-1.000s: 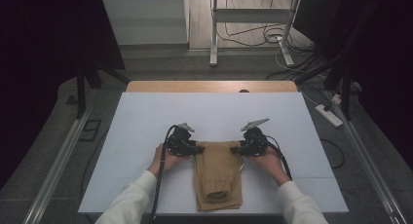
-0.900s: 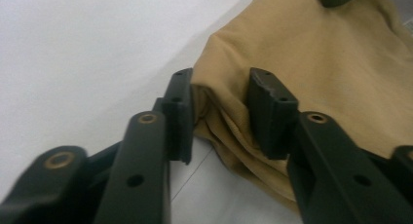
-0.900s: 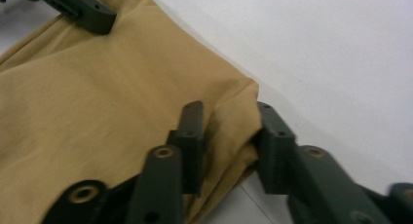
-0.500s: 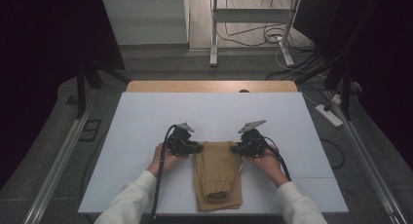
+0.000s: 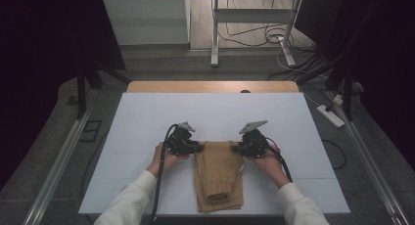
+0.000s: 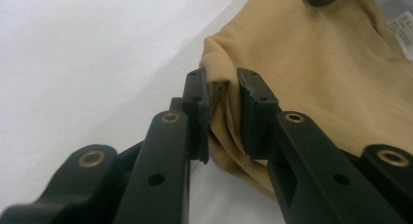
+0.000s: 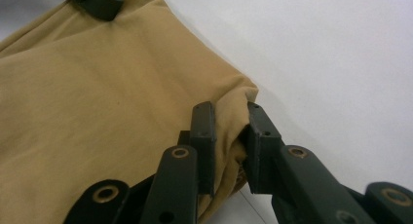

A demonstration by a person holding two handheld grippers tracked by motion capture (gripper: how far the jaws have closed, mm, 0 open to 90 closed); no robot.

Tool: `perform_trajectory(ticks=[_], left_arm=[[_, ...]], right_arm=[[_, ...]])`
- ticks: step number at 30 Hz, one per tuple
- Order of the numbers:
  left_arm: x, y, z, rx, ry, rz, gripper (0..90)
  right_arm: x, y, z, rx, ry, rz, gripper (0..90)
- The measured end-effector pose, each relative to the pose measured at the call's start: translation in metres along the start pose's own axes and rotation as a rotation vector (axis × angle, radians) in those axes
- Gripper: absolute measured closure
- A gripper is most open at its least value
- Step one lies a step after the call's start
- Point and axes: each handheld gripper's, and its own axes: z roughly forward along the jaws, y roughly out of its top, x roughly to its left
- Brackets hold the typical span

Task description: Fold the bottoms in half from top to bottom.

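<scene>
Since a second ago little has moved: the tan trousers (image 5: 218,173) lie folded at the counter's (image 5: 147,122) 6 o'clock edge, left tongs (image 6: 221,114) and right tongs (image 7: 229,141) each pinching a waistband corner, apparently ready to lift for another fold

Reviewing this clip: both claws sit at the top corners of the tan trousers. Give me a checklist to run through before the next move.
1. Left claw has cloth between its jaws: ok.
2. Right claw has cloth between its jaws: ok.
3. Both jaws fully clamped: cannot tell, a gap with bunched fabric shows.
4. Tan trousers lie wholly on the white table: ok.
5. Claws at matching corners, level with each other: ok.
</scene>
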Motion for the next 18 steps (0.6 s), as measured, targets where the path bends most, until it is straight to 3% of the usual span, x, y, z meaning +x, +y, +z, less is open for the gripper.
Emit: perform_trajectory(ticks=[18], left_arm=[[0.007, 0.009, -0.01, -0.046, 0.037, 0.002, 75.2]], right_arm=[[-0.002, 0.016, -0.008, -0.072, -0.03, -0.009, 76.8]])
